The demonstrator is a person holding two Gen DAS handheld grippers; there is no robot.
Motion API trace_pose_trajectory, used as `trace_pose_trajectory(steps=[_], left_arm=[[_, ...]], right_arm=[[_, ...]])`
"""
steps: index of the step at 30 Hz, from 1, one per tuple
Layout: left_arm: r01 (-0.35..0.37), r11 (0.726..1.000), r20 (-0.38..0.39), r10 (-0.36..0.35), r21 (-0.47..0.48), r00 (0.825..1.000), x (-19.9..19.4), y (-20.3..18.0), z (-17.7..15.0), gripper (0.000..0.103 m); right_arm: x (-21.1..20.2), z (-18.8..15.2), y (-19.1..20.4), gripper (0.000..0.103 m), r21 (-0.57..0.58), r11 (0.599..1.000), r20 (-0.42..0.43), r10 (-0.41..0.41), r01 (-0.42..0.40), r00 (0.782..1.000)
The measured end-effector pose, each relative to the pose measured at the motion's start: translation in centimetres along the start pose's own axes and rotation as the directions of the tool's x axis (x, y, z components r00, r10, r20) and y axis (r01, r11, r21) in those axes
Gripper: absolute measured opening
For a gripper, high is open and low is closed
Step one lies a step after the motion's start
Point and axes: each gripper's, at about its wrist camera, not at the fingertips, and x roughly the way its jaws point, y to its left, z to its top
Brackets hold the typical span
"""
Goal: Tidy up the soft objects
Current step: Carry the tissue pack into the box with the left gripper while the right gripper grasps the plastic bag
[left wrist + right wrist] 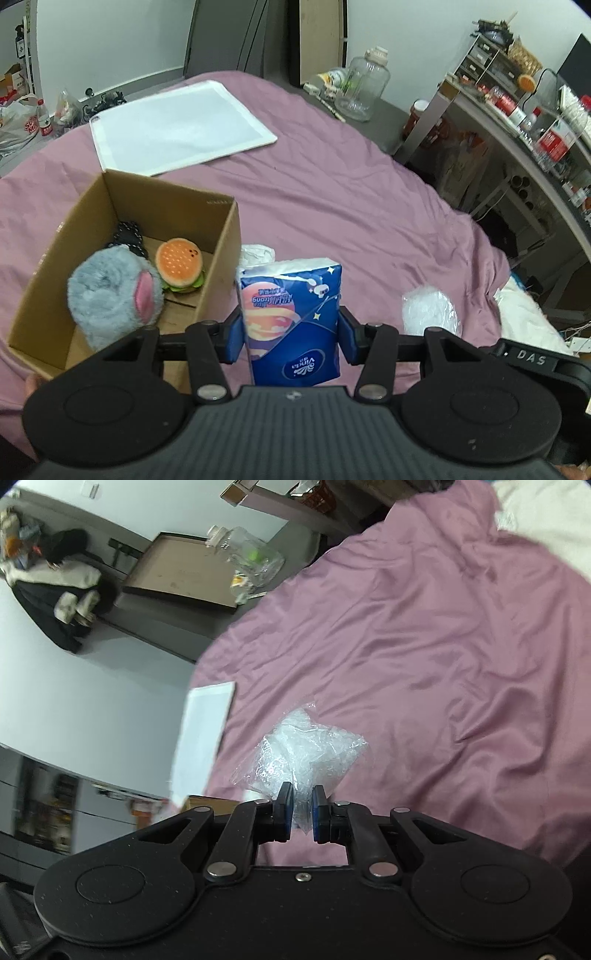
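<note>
The left gripper [291, 328] squeezes a tissue pack [291, 314]. The right gripper [302, 812] pinches a plastic bag [303, 753]. The box [218, 266] sits at nine o'clock; the slippery bag might slide out.

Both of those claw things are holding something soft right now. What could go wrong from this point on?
The left gripper pinches the blue tissue pack only near its lower half, so the soft pack might tilt or slip on the way to the cardboard box. The grey plush and burger toy already fill the near end, so it may land on them. The right gripper holds only a thin bit of the crinkly plastic bag, which could slide out.
</note>
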Motion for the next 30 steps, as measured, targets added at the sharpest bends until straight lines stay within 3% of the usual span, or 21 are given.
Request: trace_pose_trajectory(steps=[15, 30], left_arm=[[0.023, 0.998, 0.063, -0.019, -0.058, 0.998, -4.3, 4.8, -0.4, 0.049], [0.053, 0.993, 0.090, -0.043, -0.106, 0.995, -6.0, 9.3, -0.8, 0.049]], right_arm=[[-2.3, -2.7, 5.3, 0.010, -0.133, 0.991, 0.058, 0.007, 0.001, 0.998], [-2.7, -5.5, 9.8, 0.010, -0.218, 0.976, 0.086, 0.018, 0.001, 0.996]])
